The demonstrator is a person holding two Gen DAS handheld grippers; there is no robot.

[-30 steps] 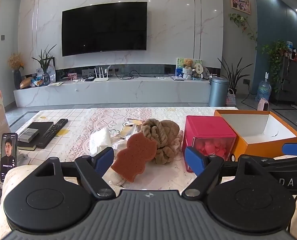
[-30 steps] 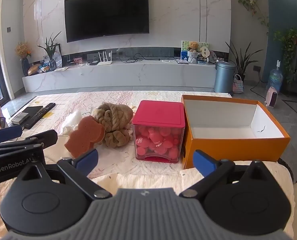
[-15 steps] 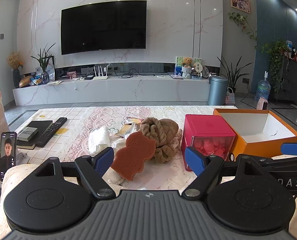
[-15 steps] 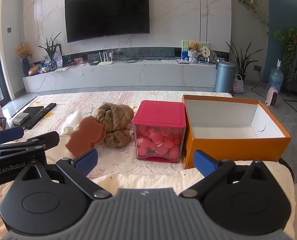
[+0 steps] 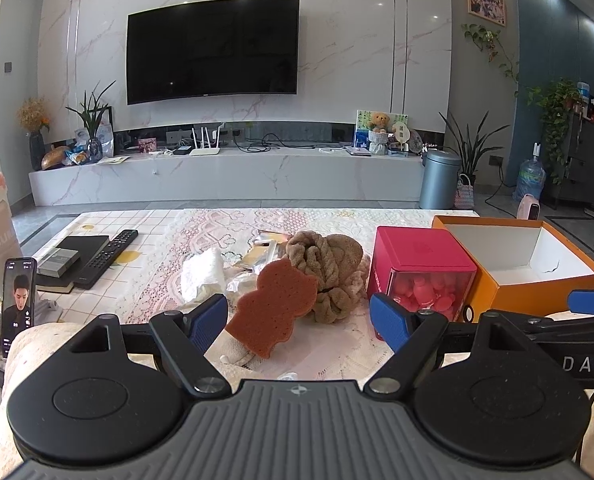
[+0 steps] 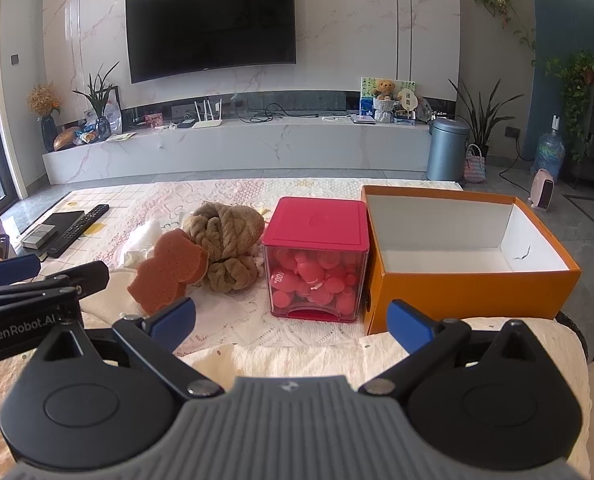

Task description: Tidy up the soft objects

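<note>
best to start with the sponge (image 5: 273,306), lower middle of the left view, leaning against the brown towel (image 5: 329,272). left hand-held gripper (image 5: 299,322) spread wide, empty; right hand-held gripper (image 6: 291,322) likewise wide, empty. pinch across the flat faces, lift clear, then carry right into the orange box (image 6: 473,284).
</note>
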